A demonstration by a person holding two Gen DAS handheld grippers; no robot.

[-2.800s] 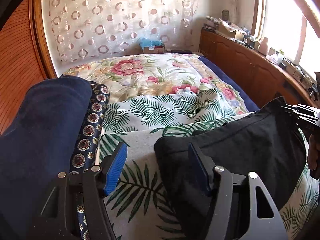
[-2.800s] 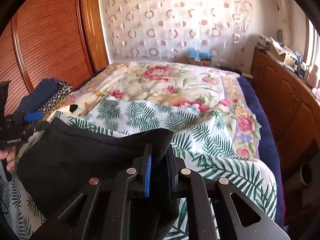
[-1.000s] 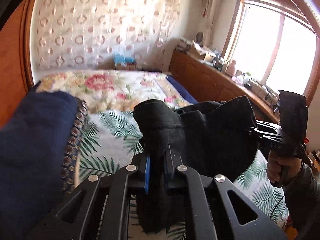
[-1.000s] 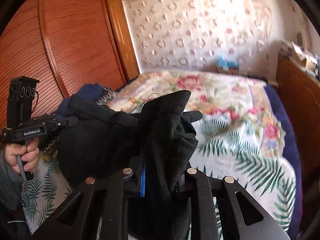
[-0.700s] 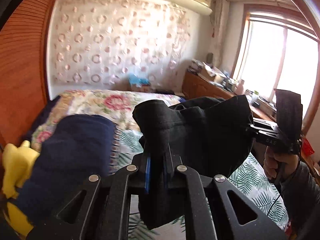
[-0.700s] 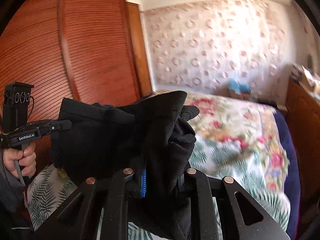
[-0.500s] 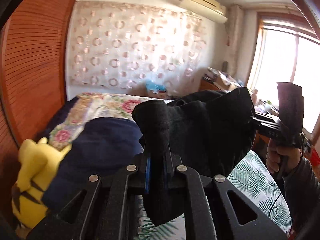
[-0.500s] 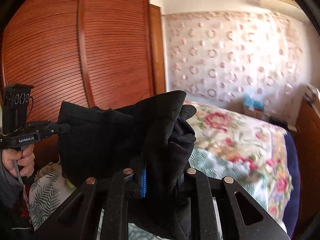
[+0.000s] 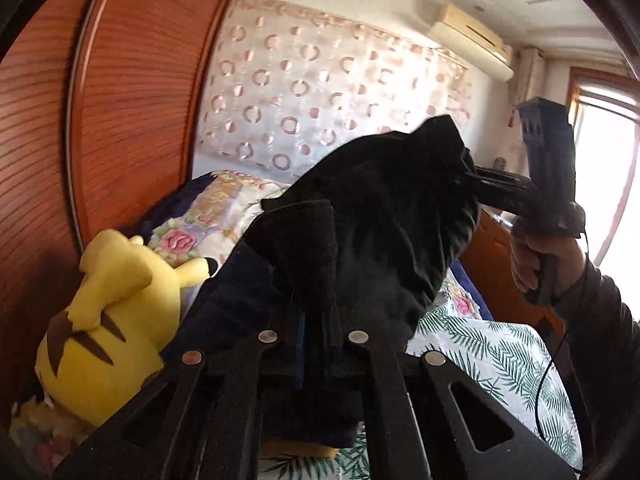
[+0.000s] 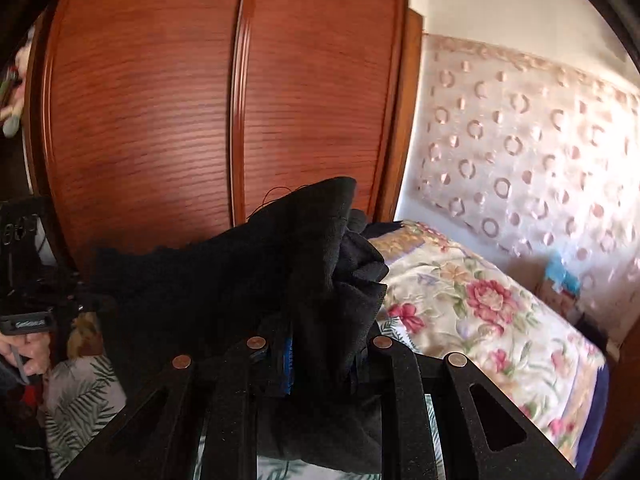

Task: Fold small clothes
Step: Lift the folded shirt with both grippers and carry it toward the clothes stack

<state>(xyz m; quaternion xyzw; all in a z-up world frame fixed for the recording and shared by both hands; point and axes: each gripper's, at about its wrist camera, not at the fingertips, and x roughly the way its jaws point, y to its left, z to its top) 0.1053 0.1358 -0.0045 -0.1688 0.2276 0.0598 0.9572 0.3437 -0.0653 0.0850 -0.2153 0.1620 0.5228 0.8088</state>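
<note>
Holding black garment [image 9: 384, 216] aloft

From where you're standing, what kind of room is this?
Most likely a home bedroom. A bed with a floral quilt fills the space, a tall wooden wardrobe stands beside it, and a yellow plush toy sits by the bedding. An air conditioner hangs high on the wall.

A matt black knit garment [image 9: 384, 216] is seen, a glossy ribbed wooden wardrobe [image 10: 160, 112], a soft yellow plush toy [image 9: 108, 320], and a smooth printed cloth bedspread [image 10: 480, 312].
</note>
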